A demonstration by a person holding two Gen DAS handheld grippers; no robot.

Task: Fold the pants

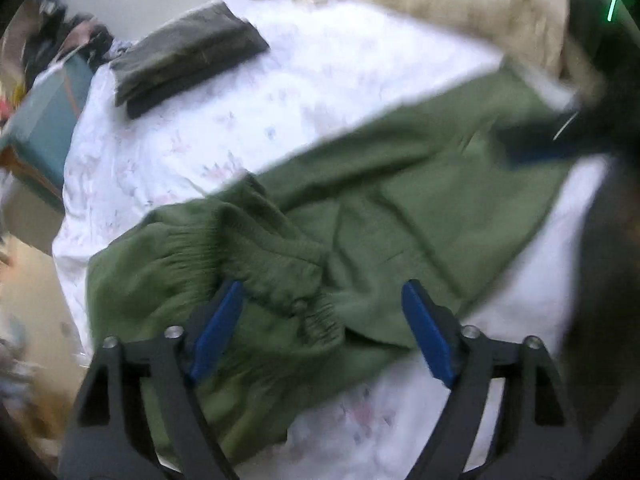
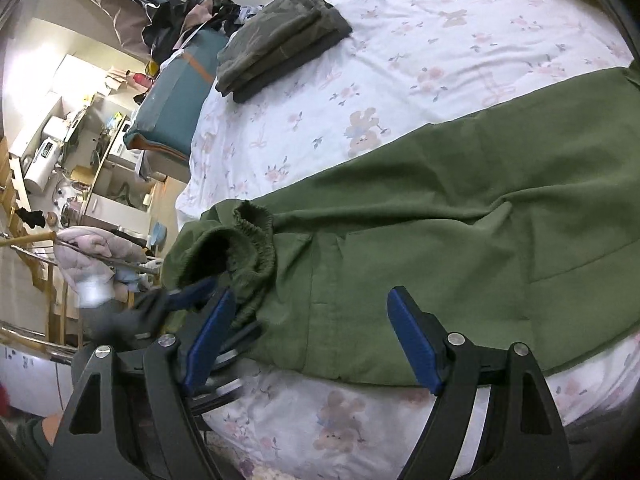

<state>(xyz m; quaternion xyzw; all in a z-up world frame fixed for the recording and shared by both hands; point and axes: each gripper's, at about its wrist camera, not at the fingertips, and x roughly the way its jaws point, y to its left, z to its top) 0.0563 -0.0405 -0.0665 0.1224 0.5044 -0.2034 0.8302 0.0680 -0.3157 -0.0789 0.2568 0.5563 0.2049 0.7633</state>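
Green pants lie lengthwise across the white flowered bed sheet, the elastic waistband bunched and partly folded over at the left end. My left gripper hovers open over that waistband, and its blue pads press on nothing. In the right wrist view the pants stretch off to the right. My right gripper stands open above the hip area near the bed's front edge. The left gripper's blue fingers show blurred beside the waistband. The left wrist view is motion-blurred.
A folded dark grey-green garment lies at the far left of the sheet. A teal bag leans against the bed's left side. A beige blanket is heaped at the far end. Cluttered shelves and a rack with a pink quilt stand beyond the bed.
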